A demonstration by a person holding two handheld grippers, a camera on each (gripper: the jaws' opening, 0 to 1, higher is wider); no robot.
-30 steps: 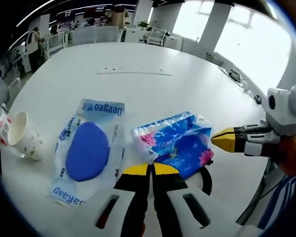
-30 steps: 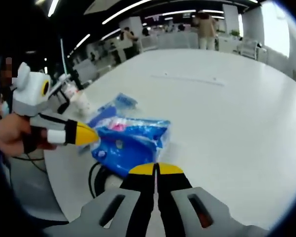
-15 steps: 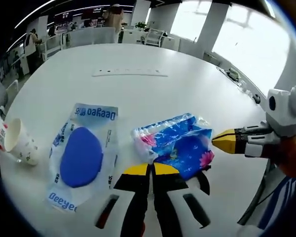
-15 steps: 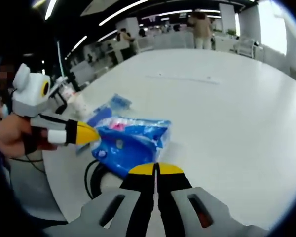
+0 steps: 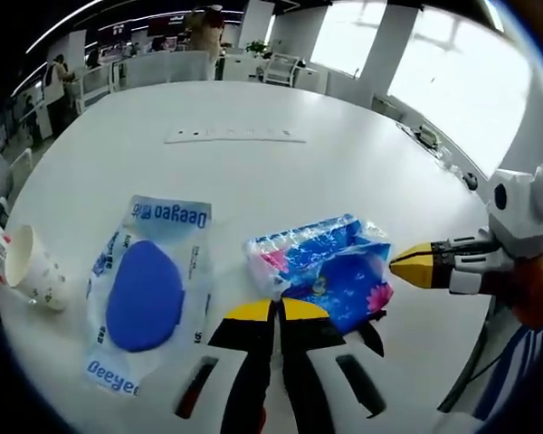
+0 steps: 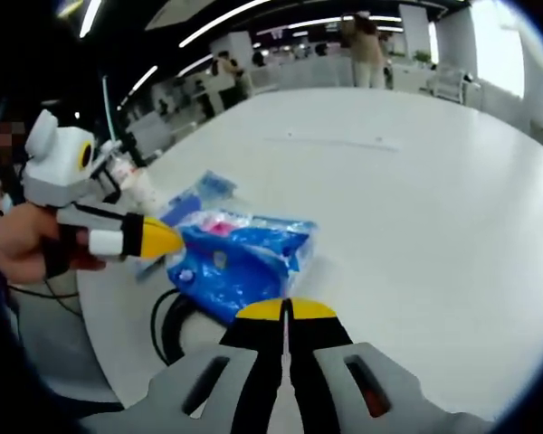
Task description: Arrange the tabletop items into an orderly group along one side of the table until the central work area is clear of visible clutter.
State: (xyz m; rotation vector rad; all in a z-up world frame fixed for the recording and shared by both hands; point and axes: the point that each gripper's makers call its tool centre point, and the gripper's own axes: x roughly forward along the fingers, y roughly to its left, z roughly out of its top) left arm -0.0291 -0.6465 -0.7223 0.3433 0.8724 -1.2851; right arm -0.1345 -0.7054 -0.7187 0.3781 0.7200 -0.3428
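Jaws closed on both grippers, blue tissue pack between, white table

The desk reads as a smooth white laminate with a soft sheen, daylight glaring off its far side. The tissue pack is wrapped in thin, crinkly plastic film, glossy blue with pink print, catching highlights. Left of it, the flat pouch is clear shiny plastic over a matt blue pad. The cup looks like matt white paper. The left gripper shows hard plastic, yellow tips over matt black; the right gripper has the same finish on grey plastic.
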